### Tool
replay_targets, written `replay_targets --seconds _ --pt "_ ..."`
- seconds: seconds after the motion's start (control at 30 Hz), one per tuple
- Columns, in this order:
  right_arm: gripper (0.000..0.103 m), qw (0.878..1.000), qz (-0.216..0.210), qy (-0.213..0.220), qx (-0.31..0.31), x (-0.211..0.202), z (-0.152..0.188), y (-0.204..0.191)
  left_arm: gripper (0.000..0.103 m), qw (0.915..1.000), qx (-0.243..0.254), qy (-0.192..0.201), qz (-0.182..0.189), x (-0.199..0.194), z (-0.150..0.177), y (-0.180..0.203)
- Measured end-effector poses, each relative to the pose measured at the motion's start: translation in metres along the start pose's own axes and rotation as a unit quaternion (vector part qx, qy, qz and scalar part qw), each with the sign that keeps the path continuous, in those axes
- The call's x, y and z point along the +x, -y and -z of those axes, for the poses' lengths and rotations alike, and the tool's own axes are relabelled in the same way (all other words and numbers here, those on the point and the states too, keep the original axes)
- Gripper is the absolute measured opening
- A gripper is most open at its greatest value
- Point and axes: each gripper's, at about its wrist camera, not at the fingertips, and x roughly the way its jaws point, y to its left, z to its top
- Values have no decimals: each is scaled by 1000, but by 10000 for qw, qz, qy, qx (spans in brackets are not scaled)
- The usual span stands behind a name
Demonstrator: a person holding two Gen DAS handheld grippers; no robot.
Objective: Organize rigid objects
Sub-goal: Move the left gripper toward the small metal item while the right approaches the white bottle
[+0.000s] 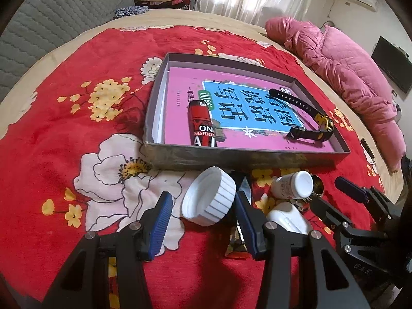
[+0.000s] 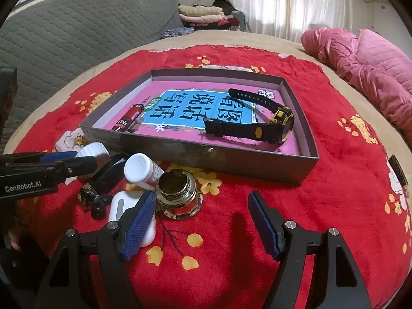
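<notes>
My left gripper (image 1: pixel 203 195) is shut on a white ribbed cap (image 1: pixel 208 197), which tilts just above the red cloth in front of the grey box (image 1: pixel 231 155). The box holds a pink book (image 1: pixel 177 82), a red lighter (image 1: pixel 202 126) and a black-and-yellow watch (image 2: pixel 257 121). My right gripper (image 2: pixel 202 198) stands open over bare cloth. Its left finger lies over a white earbud case (image 2: pixel 117 203), with an open brass-rimmed jar (image 2: pixel 177 193) just beyond that fingertip. A white pill bottle (image 2: pixel 140 170) lies beside the jar.
A small black figure-like object (image 2: pixel 94 200) and a black box (image 2: pixel 109 173) lie between the two grippers. A pink padded jacket (image 2: pixel 373 72) is at the far right, a grey quilted headboard (image 2: pixel 64 38) at the left. Folded clothes (image 2: pixel 203 15) are stacked at the back.
</notes>
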Motion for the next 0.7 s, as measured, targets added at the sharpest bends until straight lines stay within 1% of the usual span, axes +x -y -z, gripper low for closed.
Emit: replay_targets --seconds 0.3,0.7 --pt "75 9999 -101 -12 -63 9 0 1 50 9998 -189 -33 32 4 -2 -10" --pt "75 9996 -22 35 -278 17 0 -3 50 9999 -129 -41 55 9 -1 -8"
